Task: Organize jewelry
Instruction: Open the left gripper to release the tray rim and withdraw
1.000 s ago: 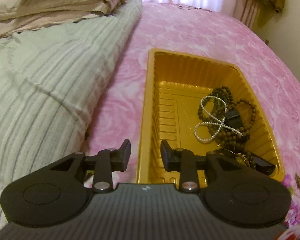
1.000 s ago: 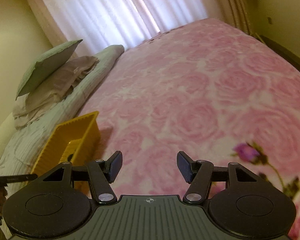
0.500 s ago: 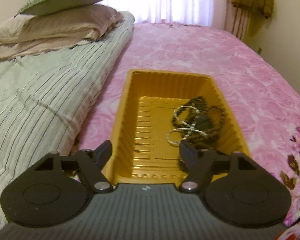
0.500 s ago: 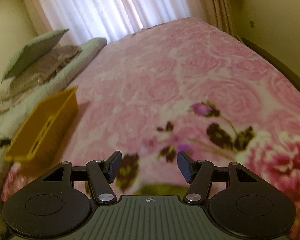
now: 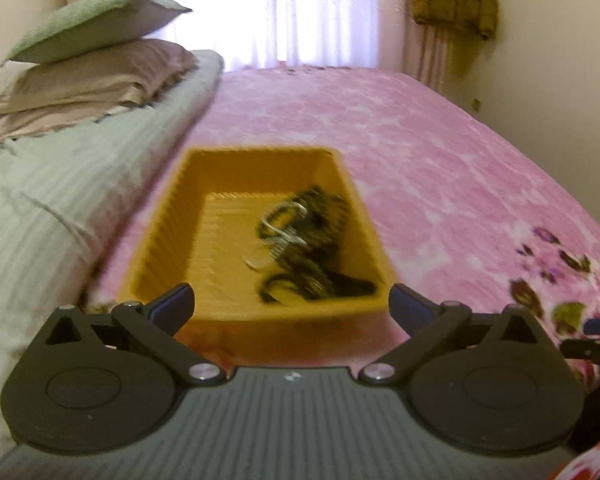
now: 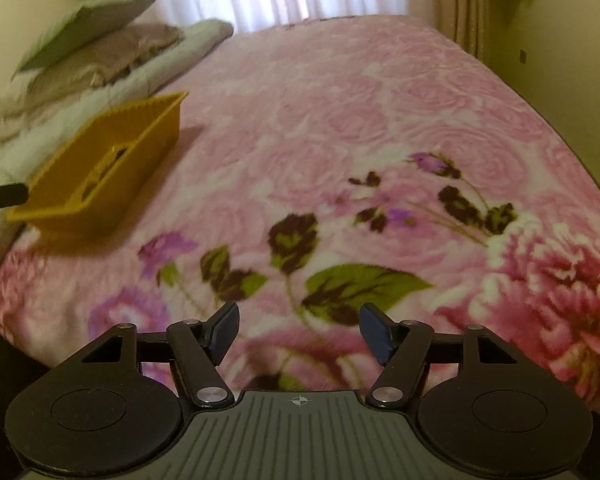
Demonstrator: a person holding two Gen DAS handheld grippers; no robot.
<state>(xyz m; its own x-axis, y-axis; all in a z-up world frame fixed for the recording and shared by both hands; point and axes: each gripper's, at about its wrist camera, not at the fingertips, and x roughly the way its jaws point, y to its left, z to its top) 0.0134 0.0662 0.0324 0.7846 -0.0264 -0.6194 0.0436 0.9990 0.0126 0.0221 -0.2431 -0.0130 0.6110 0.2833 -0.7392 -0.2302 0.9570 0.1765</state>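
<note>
Ribbed yellow plastic tray (image 5: 168, 236) sits on the fuzzy pink floral blanket (image 5: 440, 184), beaded necklaces (image 5: 304, 248) tangled inside. Left gripper (image 5: 291, 307) is spreading wide, right gripper (image 6: 299, 333) is opening too, both empty.

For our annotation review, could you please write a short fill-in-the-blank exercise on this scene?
1. The jewelry lies in a yellow ____.
2. The tray sits on a ____ blanket.
3. Nothing is between the fingers of the left gripper, whose jaws are ____.
4. The green pillow lies on a ____ one.

Missing words: tray; pink; opening; beige
</note>
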